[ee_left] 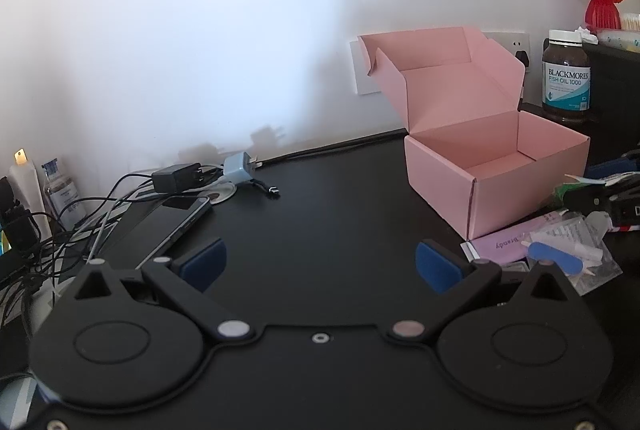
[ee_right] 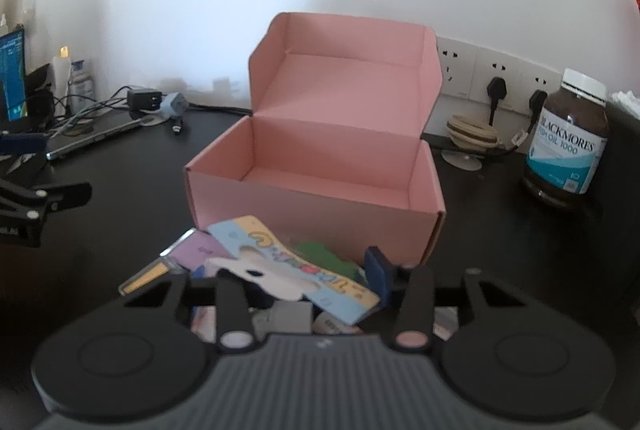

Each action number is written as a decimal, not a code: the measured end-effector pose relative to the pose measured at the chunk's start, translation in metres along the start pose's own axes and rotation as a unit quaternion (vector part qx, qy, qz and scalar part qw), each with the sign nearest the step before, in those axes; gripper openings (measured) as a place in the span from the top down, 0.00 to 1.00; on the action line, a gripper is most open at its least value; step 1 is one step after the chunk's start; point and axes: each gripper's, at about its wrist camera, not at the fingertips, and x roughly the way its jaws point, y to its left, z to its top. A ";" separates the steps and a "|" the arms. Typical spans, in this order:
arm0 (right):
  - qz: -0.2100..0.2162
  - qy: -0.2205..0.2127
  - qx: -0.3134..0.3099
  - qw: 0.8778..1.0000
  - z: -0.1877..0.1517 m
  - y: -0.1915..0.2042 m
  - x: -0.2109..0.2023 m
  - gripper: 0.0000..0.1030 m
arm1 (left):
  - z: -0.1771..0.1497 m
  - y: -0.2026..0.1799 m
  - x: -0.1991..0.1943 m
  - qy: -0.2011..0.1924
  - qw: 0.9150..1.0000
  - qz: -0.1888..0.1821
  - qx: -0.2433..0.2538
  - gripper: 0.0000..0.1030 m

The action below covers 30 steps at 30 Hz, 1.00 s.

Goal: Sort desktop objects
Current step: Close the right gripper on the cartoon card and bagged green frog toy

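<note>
An open pink cardboard box stands on the black desk with its lid up and nothing inside. Just in front of it, my right gripper holds a blue-and-white card packet with a green item in it. The right blue pad presses on the packet's side, and the card hides the other pad. The packet sits tilted above a pile of small packets. To the box's left, my left gripper stands open over bare desk, with nothing between its blue pads.
A fish oil bottle stands right of the box by the wall sockets. A phone, two chargers and tangled cables lie at the left. A red vase of orange flowers is at the far right.
</note>
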 end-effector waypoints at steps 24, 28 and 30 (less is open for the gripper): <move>0.005 -0.023 -0.005 1.000 0.007 -0.003 -0.014 0.80 | 0.000 0.008 -0.001 -0.004 0.999 0.024 -0.022 0.00; 0.005 -0.029 -0.010 1.000 0.007 -0.001 -0.020 0.80 | 0.000 0.008 -0.002 -0.008 1.000 0.018 -0.023 0.00; 0.006 -0.031 -0.013 0.999 0.008 0.000 -0.023 0.81 | 0.000 0.008 -0.003 -0.008 1.000 0.015 -0.022 0.00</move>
